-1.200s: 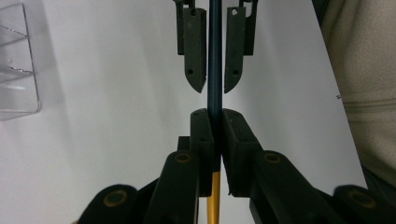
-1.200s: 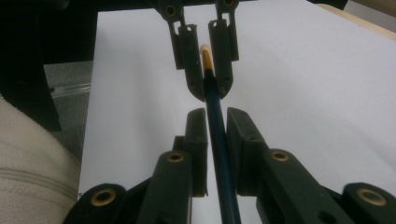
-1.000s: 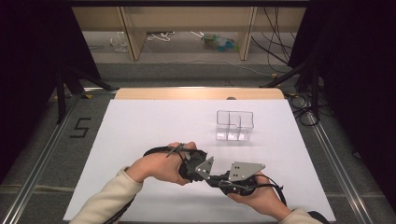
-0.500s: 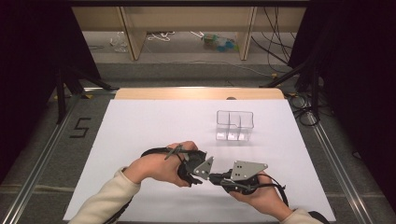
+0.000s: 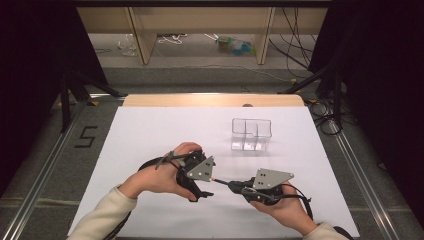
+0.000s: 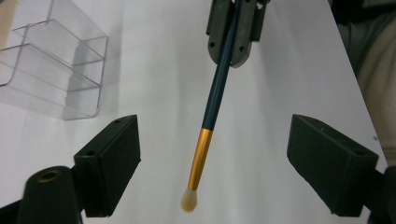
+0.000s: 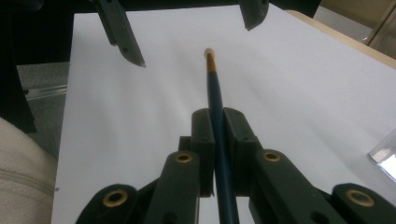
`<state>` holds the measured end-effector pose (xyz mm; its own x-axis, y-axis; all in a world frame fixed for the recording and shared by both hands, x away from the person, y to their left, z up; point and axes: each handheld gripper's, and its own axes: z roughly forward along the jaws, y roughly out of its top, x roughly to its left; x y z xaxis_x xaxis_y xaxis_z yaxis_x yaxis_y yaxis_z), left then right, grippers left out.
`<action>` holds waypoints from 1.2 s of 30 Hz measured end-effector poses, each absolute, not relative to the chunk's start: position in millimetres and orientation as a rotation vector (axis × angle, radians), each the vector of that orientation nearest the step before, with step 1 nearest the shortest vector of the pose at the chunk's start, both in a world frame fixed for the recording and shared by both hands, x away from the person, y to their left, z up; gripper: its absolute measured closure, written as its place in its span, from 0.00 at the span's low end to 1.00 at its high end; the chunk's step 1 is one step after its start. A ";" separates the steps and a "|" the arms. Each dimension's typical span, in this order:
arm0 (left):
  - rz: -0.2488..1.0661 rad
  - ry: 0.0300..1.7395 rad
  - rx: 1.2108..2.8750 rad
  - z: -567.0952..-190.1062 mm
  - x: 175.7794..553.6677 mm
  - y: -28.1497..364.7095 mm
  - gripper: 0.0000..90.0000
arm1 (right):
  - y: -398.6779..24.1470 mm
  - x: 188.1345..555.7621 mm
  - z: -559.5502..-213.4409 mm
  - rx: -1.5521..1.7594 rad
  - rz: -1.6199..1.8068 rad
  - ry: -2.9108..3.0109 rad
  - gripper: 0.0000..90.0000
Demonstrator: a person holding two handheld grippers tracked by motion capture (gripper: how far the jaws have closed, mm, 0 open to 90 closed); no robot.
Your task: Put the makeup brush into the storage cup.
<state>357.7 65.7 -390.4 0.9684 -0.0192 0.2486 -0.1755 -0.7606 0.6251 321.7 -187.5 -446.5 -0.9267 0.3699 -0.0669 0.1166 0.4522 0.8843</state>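
A thin brush (image 6: 212, 100) with a dark blue shaft, gold ferrule and cream tip is clamped in my right gripper (image 7: 218, 116), which is shut on the shaft. In the high view the brush (image 5: 222, 182) points left from the right gripper (image 5: 236, 185) toward the left gripper (image 5: 208, 184). My left gripper (image 6: 215, 123) is open; its jaws have just been opening, and the brush tip hangs between them without touching either pad. A clear compartment box (image 5: 251, 134) stands farther back on the white sheet (image 5: 150, 130).
The clear box (image 6: 51, 70) is at the upper left of the left gripper view. A wooden table edge (image 5: 210, 100) runs behind the sheet. Metal rails flank both sides, and a "5" mark (image 5: 86, 136) is on the left mat.
The left gripper's jaws have spread apart and let go of the brush tip, and that hand has shifted slightly left. The right gripper has stayed still, holding the brush.
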 end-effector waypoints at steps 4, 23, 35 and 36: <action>0.301 -0.053 2.351 -394.2 360.6 76.7 0.18 | -188.7 322.5 -446.5 0.428 1.475 2.430 0.94; 0.207 0.259 2.131 -424.3 369.2 100.2 0.18 | -200.5 326.3 -440.6 0.489 1.504 2.388 0.94; 0.119 0.400 2.028 -439.4 374.5 106.6 0.20 | -203.2 328.8 -439.3 0.514 1.537 2.340 0.94; 0.117 0.399 2.024 -439.4 375.2 107.0 0.20 | -203.1 328.7 -439.0 0.526 1.550 2.324 0.94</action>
<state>375.2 107.0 -439.4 0.9402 0.3291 -0.0882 0.2295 -0.4204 0.8778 328.7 -203.1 -439.0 -0.8886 0.4566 -0.0433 0.1355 0.3516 0.9263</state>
